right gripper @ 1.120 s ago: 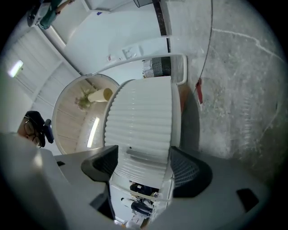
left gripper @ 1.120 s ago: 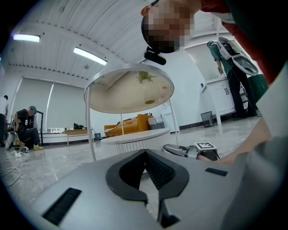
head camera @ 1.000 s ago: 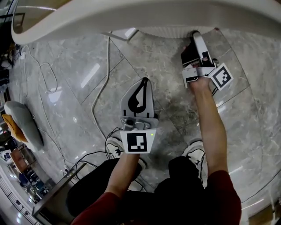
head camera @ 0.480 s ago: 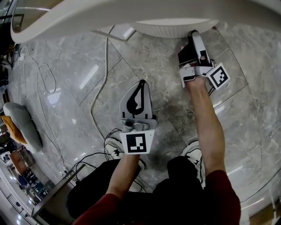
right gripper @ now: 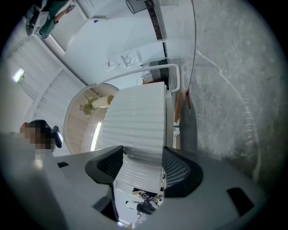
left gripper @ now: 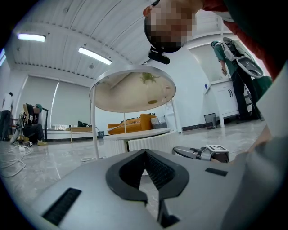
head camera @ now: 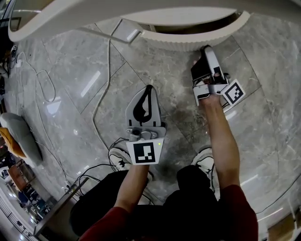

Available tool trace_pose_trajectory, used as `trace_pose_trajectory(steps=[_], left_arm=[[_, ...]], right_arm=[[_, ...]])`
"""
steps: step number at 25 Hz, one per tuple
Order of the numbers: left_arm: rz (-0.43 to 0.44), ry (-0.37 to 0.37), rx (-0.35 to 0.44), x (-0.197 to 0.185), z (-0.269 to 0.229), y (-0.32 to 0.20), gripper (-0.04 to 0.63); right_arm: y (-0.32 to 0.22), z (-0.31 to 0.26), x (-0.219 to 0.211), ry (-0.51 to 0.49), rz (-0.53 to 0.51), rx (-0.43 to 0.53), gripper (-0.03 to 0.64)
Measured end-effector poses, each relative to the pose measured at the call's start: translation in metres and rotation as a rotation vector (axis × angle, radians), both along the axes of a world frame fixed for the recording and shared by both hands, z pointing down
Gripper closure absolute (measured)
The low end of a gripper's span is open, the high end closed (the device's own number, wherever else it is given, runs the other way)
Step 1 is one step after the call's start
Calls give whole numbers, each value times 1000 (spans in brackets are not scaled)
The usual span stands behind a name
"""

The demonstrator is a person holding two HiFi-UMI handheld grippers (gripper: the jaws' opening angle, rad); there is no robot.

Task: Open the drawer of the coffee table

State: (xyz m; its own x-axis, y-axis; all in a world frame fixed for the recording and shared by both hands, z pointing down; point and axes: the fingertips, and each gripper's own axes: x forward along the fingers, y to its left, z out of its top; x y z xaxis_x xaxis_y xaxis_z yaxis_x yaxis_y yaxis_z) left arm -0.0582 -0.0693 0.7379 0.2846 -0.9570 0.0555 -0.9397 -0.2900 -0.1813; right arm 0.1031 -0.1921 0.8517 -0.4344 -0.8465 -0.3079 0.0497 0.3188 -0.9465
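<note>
The coffee table's pale round top [head camera: 94, 14] runs across the upper edge of the head view. Below it the drawer's white ribbed front [head camera: 188, 44] stands out from the table, with a dark gap behind it. My right gripper [head camera: 206, 49] has its tips at that front. In the right gripper view the ribbed front [right gripper: 137, 126] fills the space between the black pads [right gripper: 177, 173], and the jaws of the right gripper [right gripper: 141, 164] are closing on it. My left gripper [head camera: 146, 89] hangs over the marble floor, shut and empty, and also shows as the left gripper [left gripper: 145, 155] aimed at the table [left gripper: 132, 90].
Cables [head camera: 101, 89] trail over the grey marble floor from a white box [head camera: 124, 30] beside the table. My shoes [head camera: 120, 157] and knees are at the bottom. A grey cushion [head camera: 21, 136] lies at the far left. Other people and an orange sofa [left gripper: 130, 123] show in the distance.
The ribbed drawer front has slid out from under the table top toward me, together with my right gripper. A dark gap has opened behind it. The left gripper has stayed put.
</note>
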Motion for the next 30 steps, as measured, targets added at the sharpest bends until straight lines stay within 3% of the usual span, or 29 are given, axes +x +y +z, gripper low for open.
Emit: trace_pose_trajectory(steps=[21, 30], left_arm=[[22, 52, -67, 14, 35, 21, 581], [19, 56, -72, 12, 40, 26, 581]], right_arm=[[128, -5, 36, -3, 32, -59, 327], [146, -5, 42, 8, 20, -71, 327]])
